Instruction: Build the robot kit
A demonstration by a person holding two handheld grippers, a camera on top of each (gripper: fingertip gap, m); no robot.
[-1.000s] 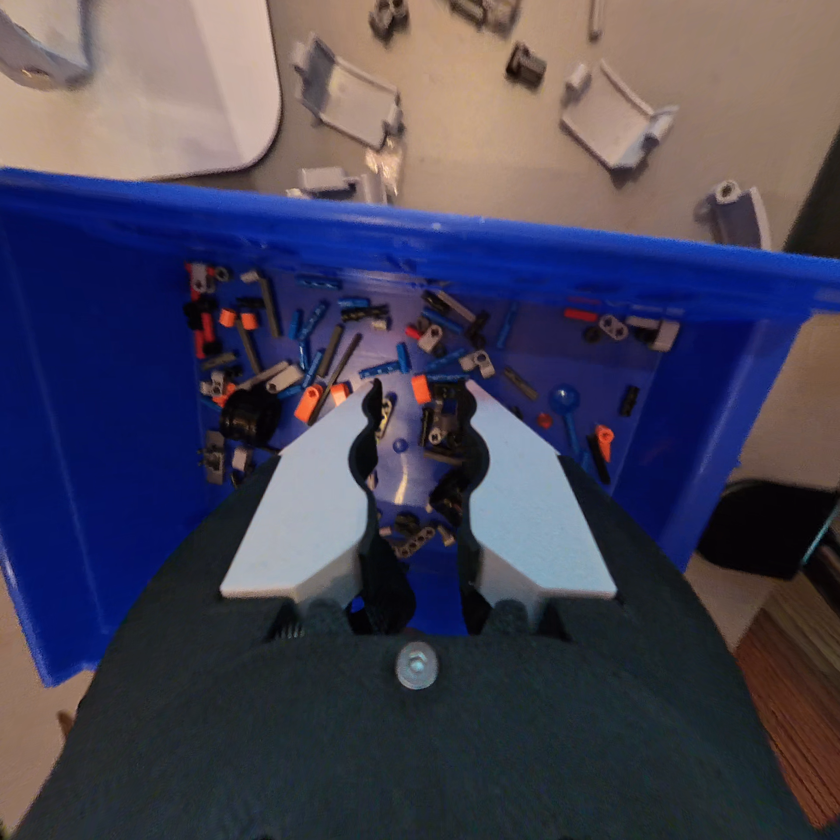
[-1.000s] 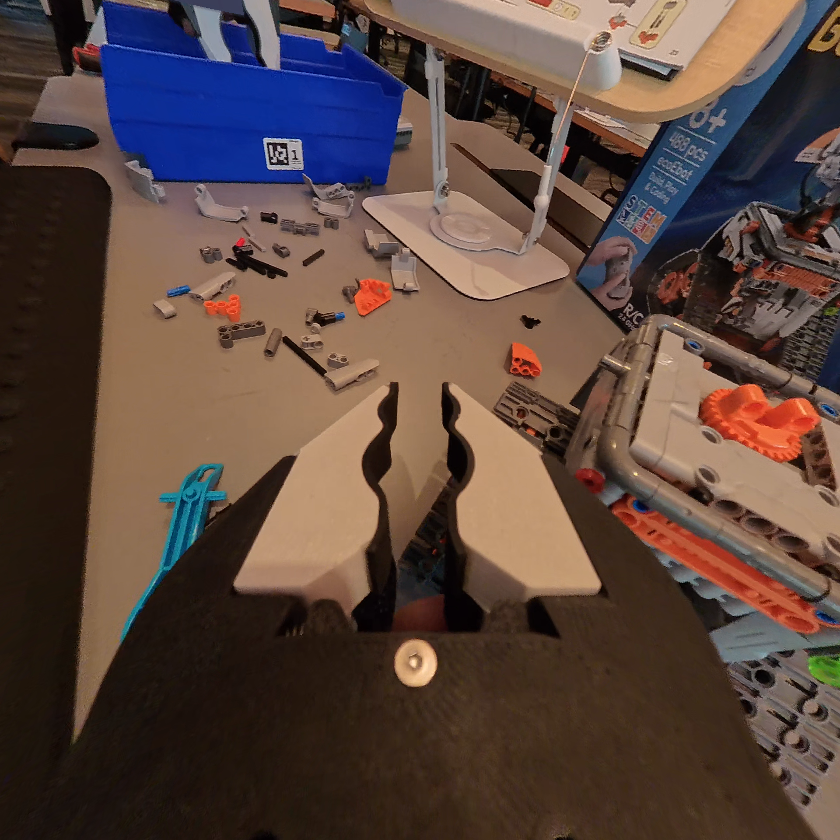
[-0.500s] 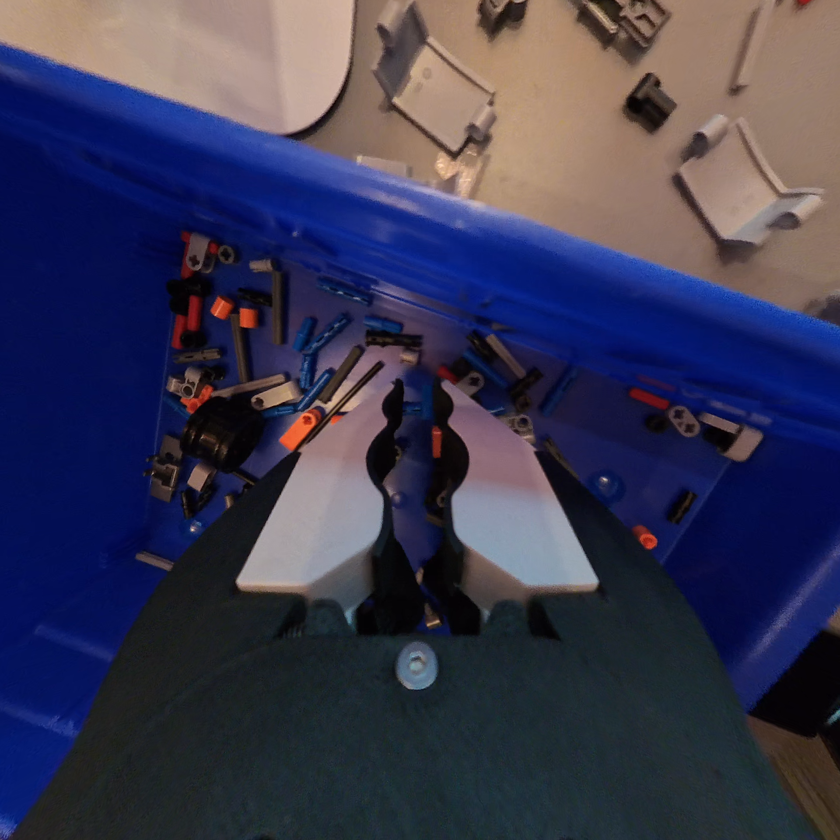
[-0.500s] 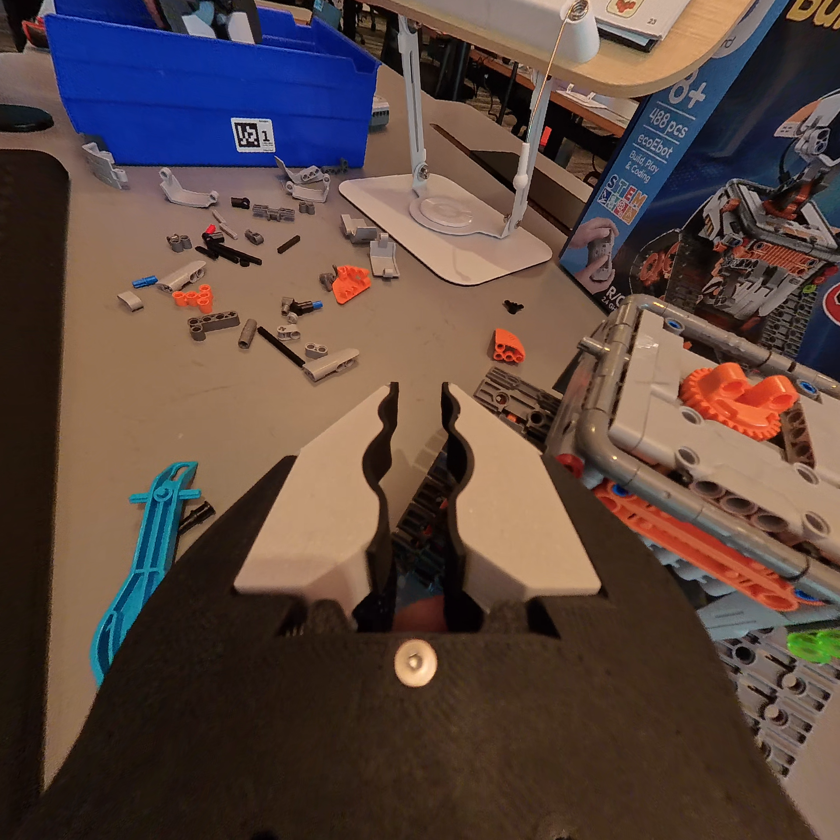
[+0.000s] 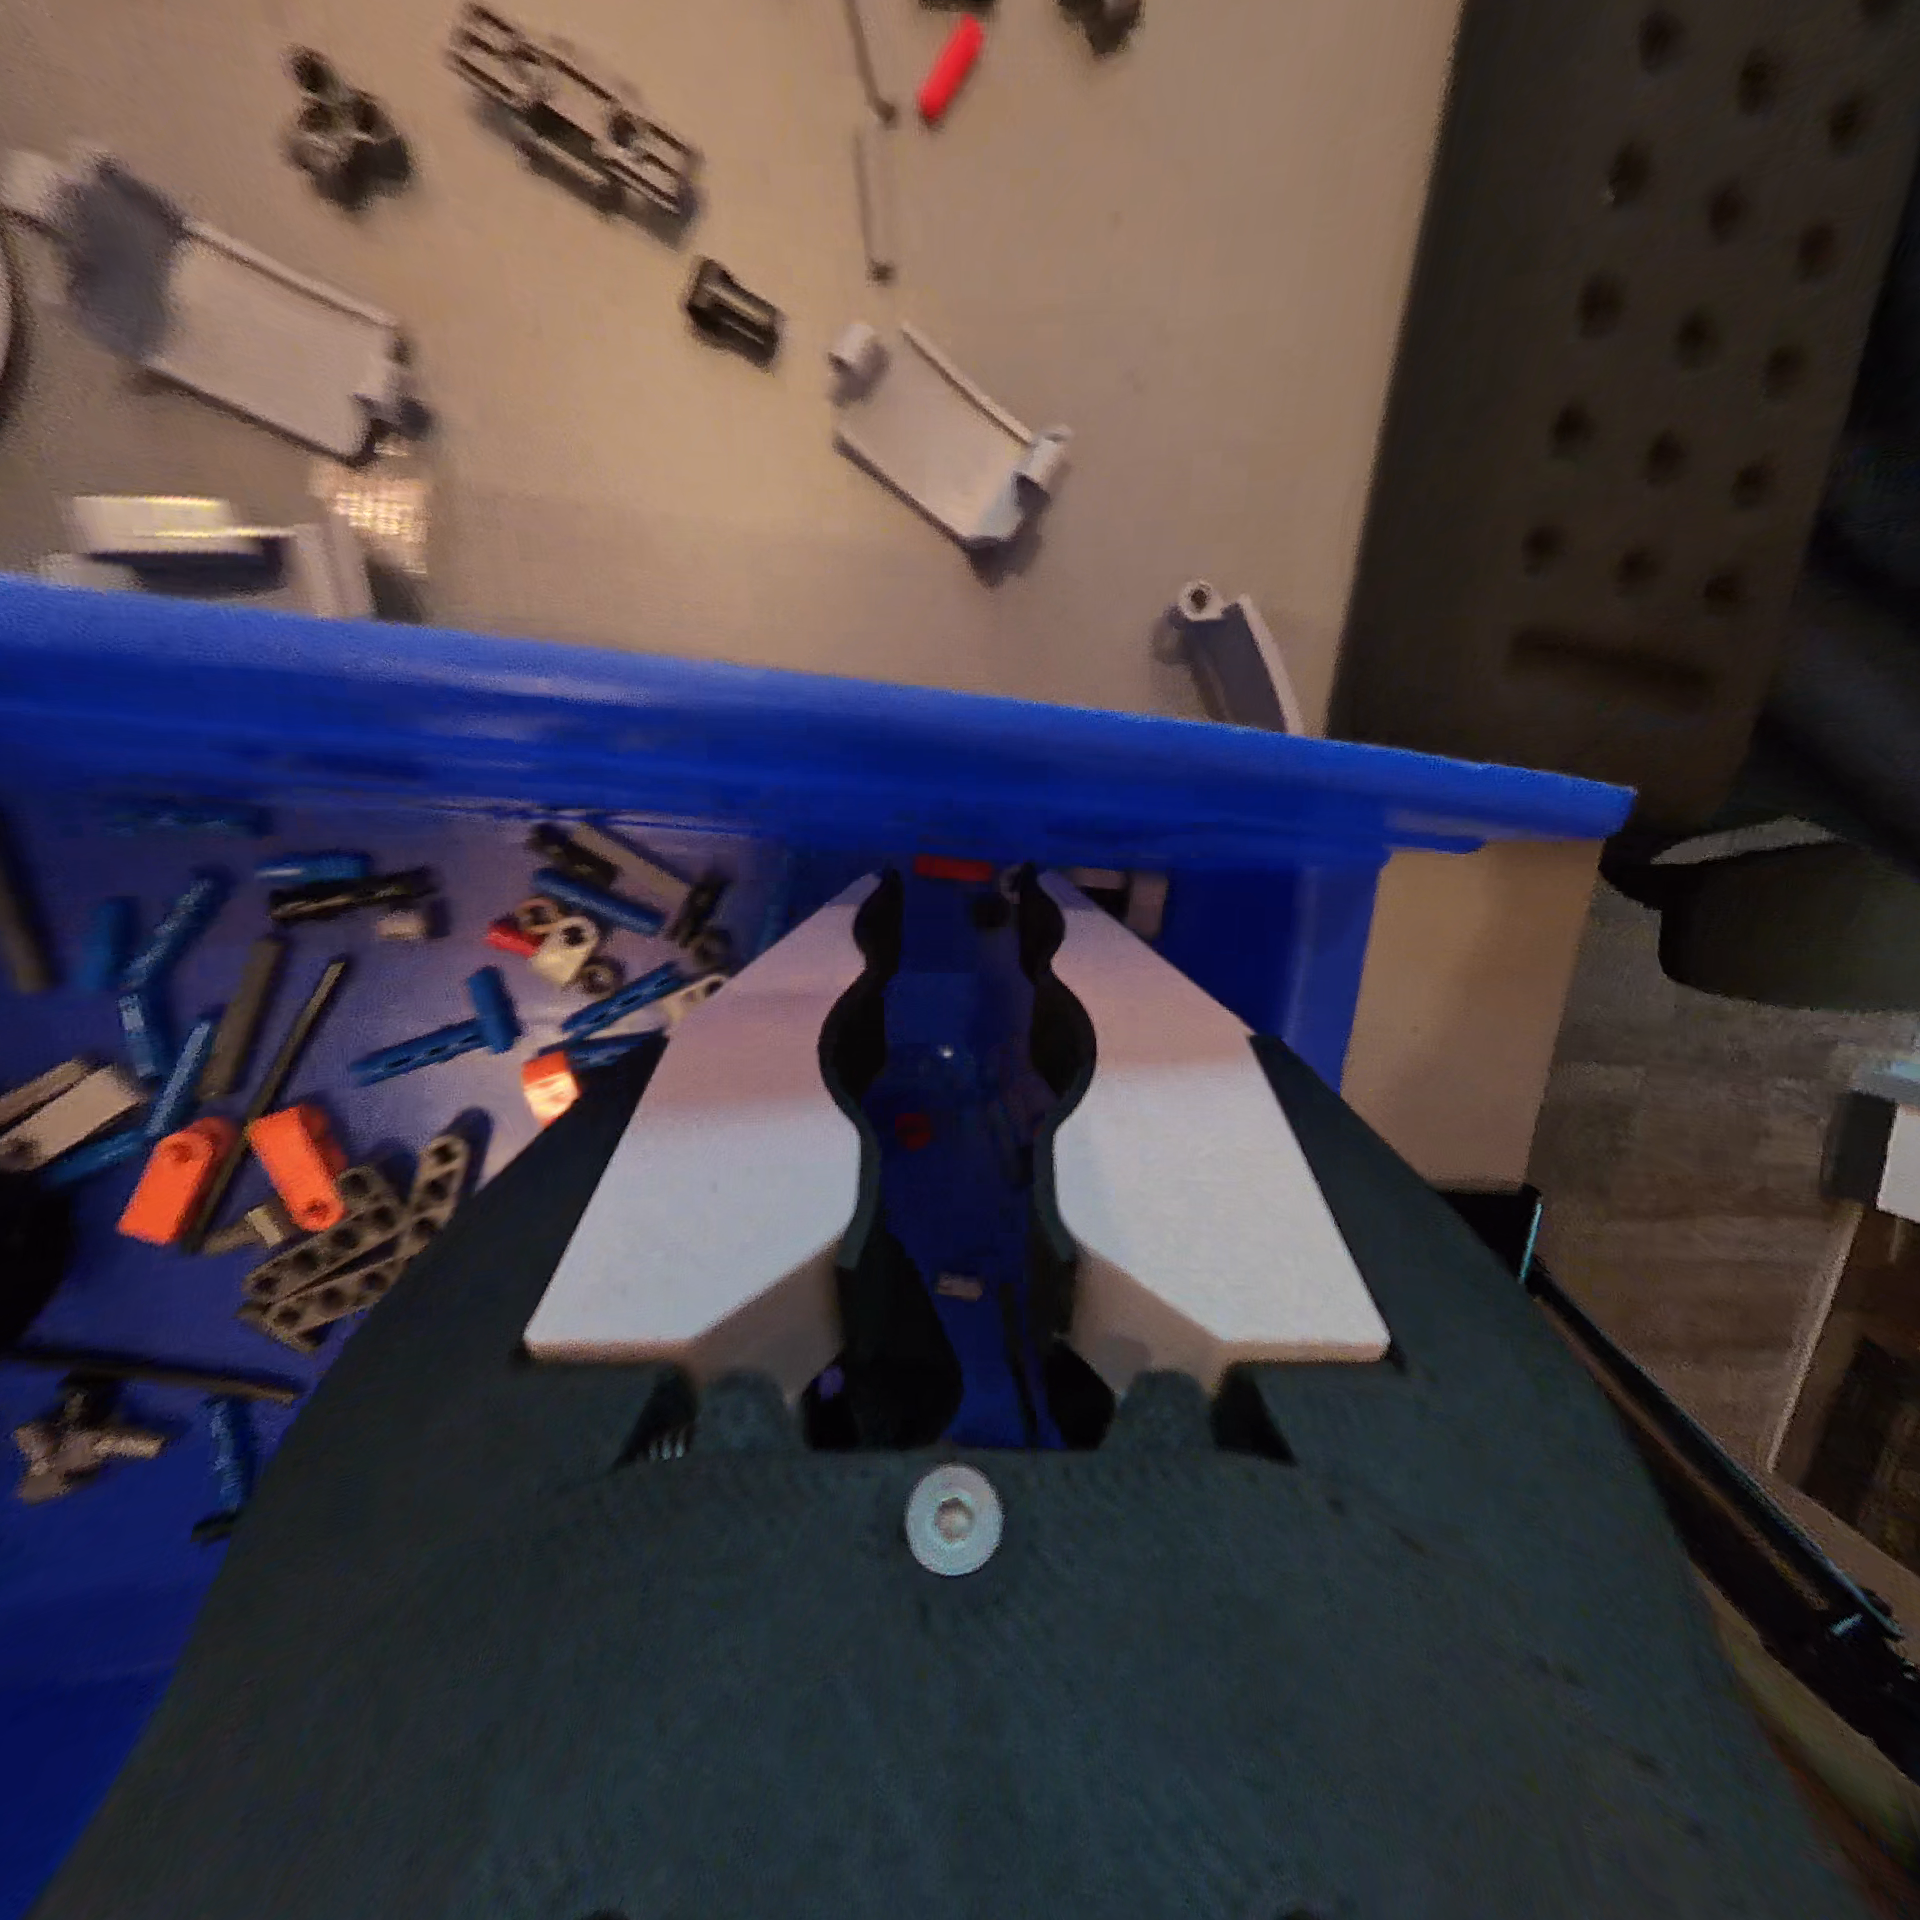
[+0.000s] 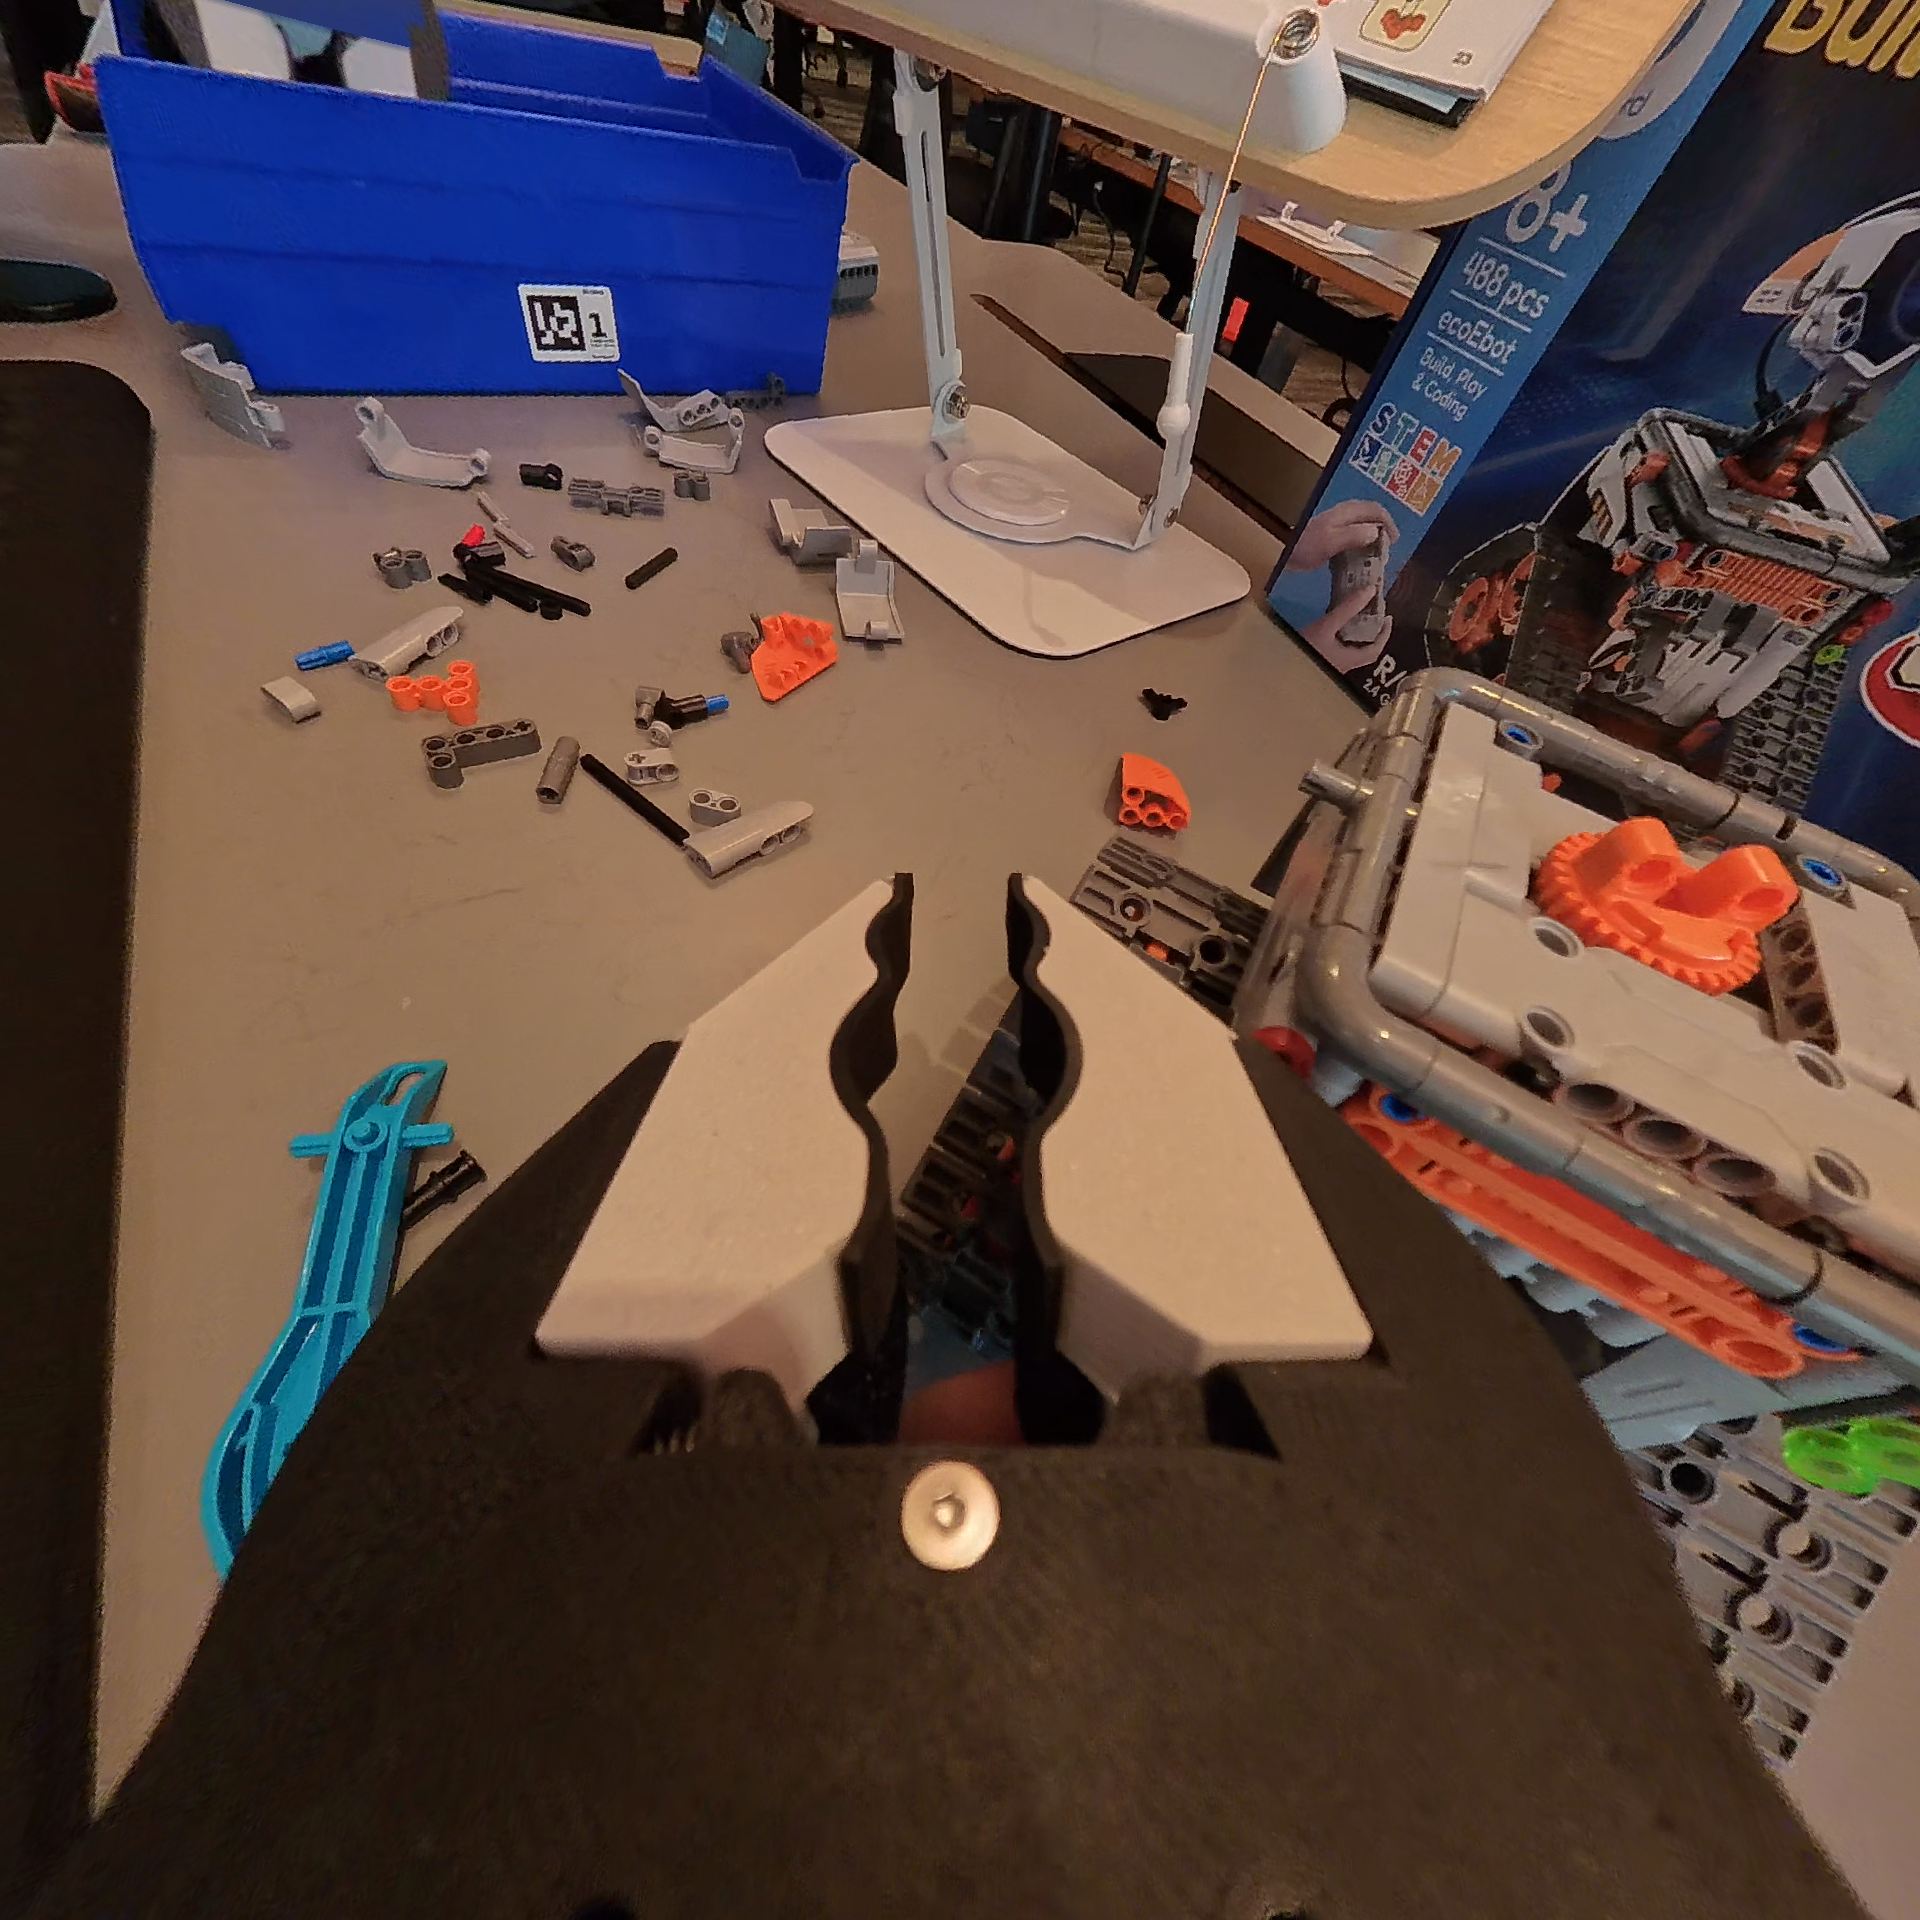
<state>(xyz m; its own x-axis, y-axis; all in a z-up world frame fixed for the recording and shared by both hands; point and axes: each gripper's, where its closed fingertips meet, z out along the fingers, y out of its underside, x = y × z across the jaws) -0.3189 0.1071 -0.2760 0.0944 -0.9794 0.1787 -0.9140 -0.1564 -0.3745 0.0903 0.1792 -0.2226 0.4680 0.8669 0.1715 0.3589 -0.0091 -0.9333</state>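
Note:
My left gripper (image 5: 954,883) is open and empty, reaching down into the right corner of a blue bin (image 5: 935,769). A small red piece (image 5: 951,868) lies by the bin wall just past its fingertips. Orange pieces (image 5: 296,1158), dark grey beams (image 5: 343,1257) and blue pins lie on the bin floor to its left. My right gripper (image 6: 961,888) is open and empty, held low over the grey table. It is next to a partly built grey and orange model (image 6: 1621,1018) on its right. A dark grey plate (image 6: 1164,914) lies just beyond its right finger.
The blue bin (image 6: 468,239) stands at the table's far left. Many small loose pieces lie between it and my right gripper. A white stand base (image 6: 1018,530), a printed box (image 6: 1662,416), a teal tool (image 6: 332,1268) and a black mat (image 6: 62,831) surround them.
My left gripper has moved right inside the bin, from the middle to the right corner. Its jaws narrowed, then opened a little. My right gripper has barely shifted.

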